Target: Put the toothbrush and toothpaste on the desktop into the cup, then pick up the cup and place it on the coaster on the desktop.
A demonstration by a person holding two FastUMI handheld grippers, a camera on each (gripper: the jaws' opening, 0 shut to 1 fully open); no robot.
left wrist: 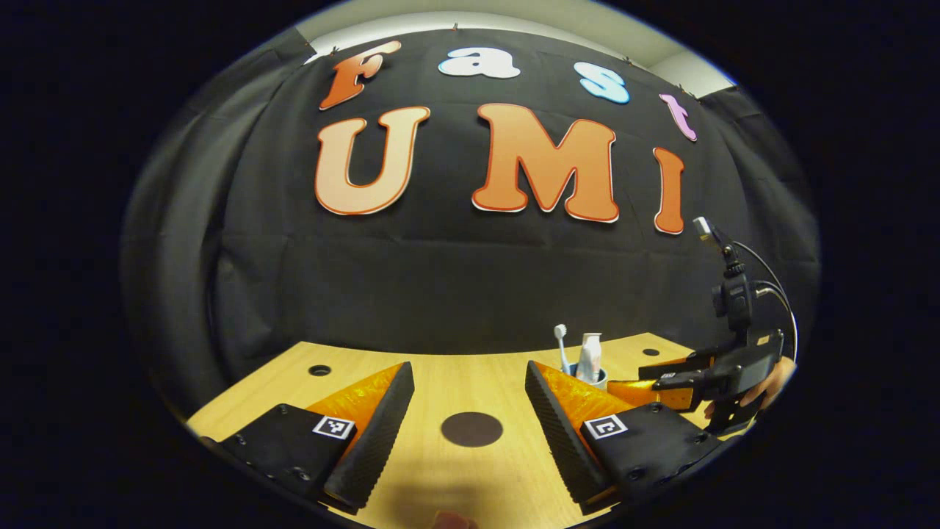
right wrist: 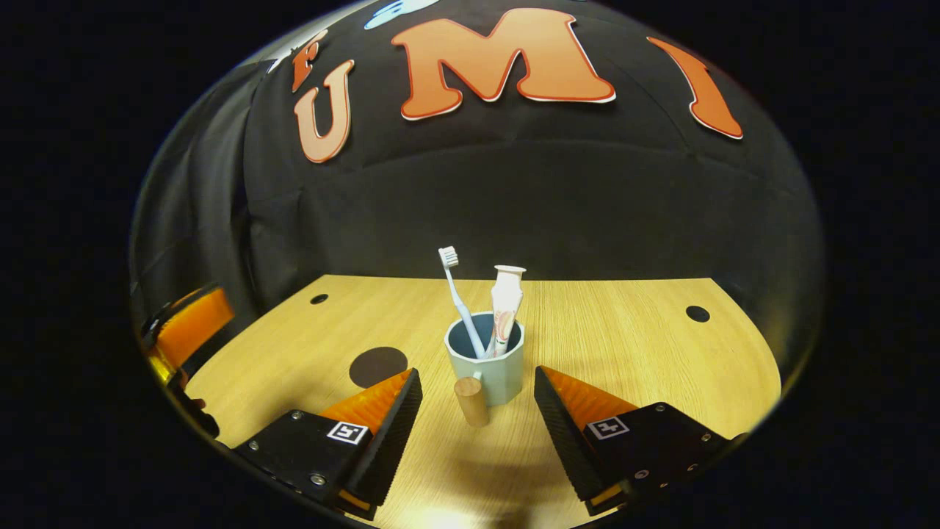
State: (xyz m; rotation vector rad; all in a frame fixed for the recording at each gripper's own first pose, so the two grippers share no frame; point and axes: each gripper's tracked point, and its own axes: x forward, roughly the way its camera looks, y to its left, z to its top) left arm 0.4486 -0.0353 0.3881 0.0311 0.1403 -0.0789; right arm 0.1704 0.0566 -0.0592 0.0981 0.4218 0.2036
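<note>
A pale blue-grey cup (right wrist: 490, 366) with a wooden handle (right wrist: 471, 400) stands on the wooden desktop (right wrist: 624, 345). A white toothbrush (right wrist: 460, 300) and a white toothpaste tube (right wrist: 505, 307) stand upright inside it. My right gripper (right wrist: 477, 408) is open, its fingers either side of the cup's near part, apart from it. The dark round coaster (right wrist: 377, 366) lies to the cup's left. In the left gripper view, my left gripper (left wrist: 470, 400) is open above the coaster (left wrist: 471, 428). Farther right there stand the cup (left wrist: 596, 377), toothbrush (left wrist: 562, 345) and toothpaste (left wrist: 590, 355), partly behind my right finger.
Round cable holes (right wrist: 697, 314) sit in the desktop near its far corners. The other gripper and the hand holding it (left wrist: 764, 386) are at the right of the left gripper view. An orange gripper part (right wrist: 187, 327) is at the left edge of the right gripper view.
</note>
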